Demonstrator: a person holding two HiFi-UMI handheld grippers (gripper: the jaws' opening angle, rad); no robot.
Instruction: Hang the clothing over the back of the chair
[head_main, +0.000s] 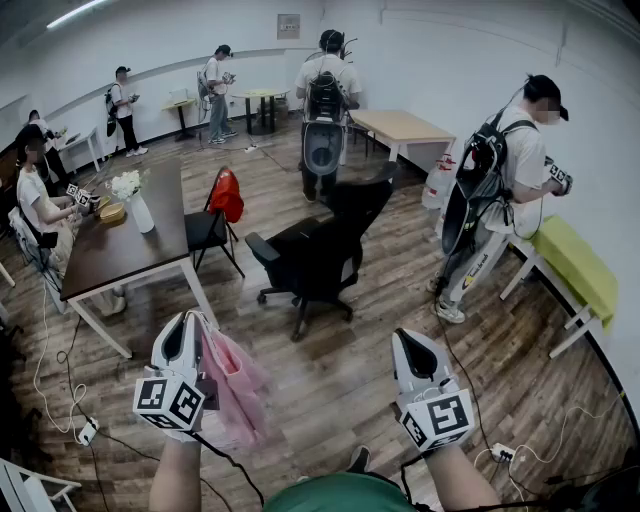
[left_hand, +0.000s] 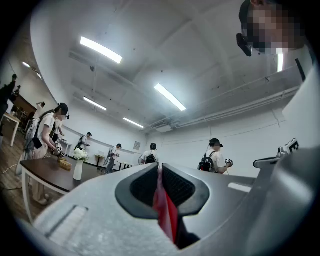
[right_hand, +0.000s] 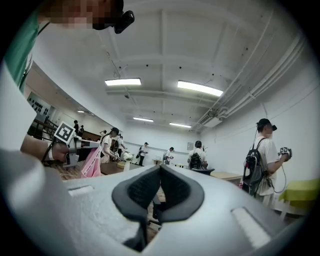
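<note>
Left gripper (head_main: 195, 322) pinching pink garment (head_main: 236, 385) | right gripper (head_main: 408, 342) closed, empty | advise: lift high, drape evenly across chair (head_main: 322, 252) back

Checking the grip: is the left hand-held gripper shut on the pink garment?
Shut: the left hand-held gripper pinches the pink garment between its closed jaws.

The pink clothing (head_main: 238, 385) at the lower left of the head view looks like thin, soft, matt cloth. The shells of the left gripper (head_main: 190, 322) and the right gripper (head_main: 408, 340) look like smooth matt grey plastic, and their black pads (right_hand: 142, 192) have a rough, ribbed surface. The floor (head_main: 345, 385) is wood planks with a light gloss; the table (head_main: 120, 255) at left has a dark smooth top.
</note>
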